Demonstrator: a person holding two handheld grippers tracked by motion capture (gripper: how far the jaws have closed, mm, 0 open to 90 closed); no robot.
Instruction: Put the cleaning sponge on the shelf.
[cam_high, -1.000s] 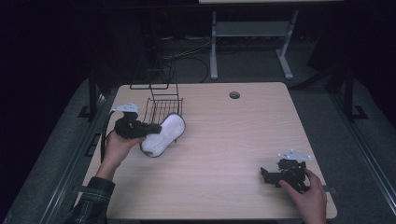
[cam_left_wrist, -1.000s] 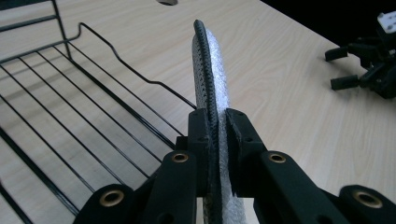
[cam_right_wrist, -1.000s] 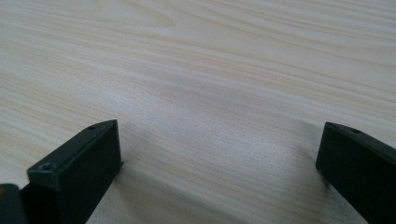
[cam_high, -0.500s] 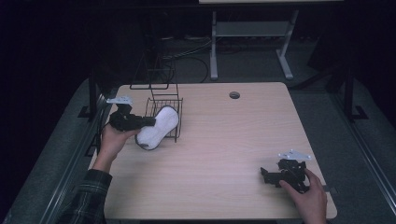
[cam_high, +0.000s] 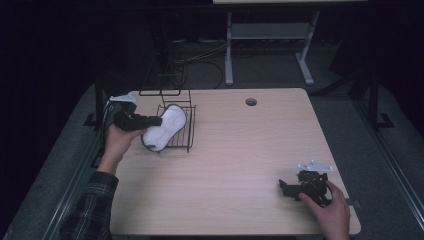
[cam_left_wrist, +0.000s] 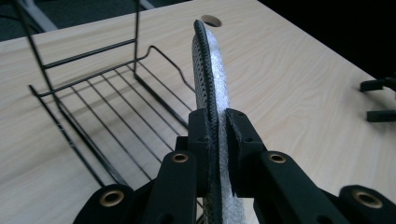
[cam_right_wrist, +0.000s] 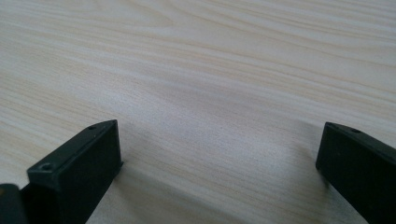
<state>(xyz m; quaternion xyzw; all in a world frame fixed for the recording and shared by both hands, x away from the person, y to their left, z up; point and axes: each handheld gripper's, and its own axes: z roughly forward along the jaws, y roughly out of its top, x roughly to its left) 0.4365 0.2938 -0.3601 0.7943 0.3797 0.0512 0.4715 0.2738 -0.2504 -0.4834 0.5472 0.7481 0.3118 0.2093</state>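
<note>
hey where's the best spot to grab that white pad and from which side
Grip the white pad across its thin faces near one end, coming in edge-on from the table's left, as the left gripper does: it is flat, stiff enough to stand, with a black stitched rim.

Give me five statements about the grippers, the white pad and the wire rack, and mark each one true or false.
1. The left gripper is clamped on the white pad. True.
2. The wire rack stands at the table's right edge. False: it stands near the far left corner of the table.
3. The right gripper holds a sponge. False: its jaws stand open over bare wood.
4. The pad has a dark stitched edge. True.
5. The pad lies flat on the table. False: it is held up at the rack.
</note>
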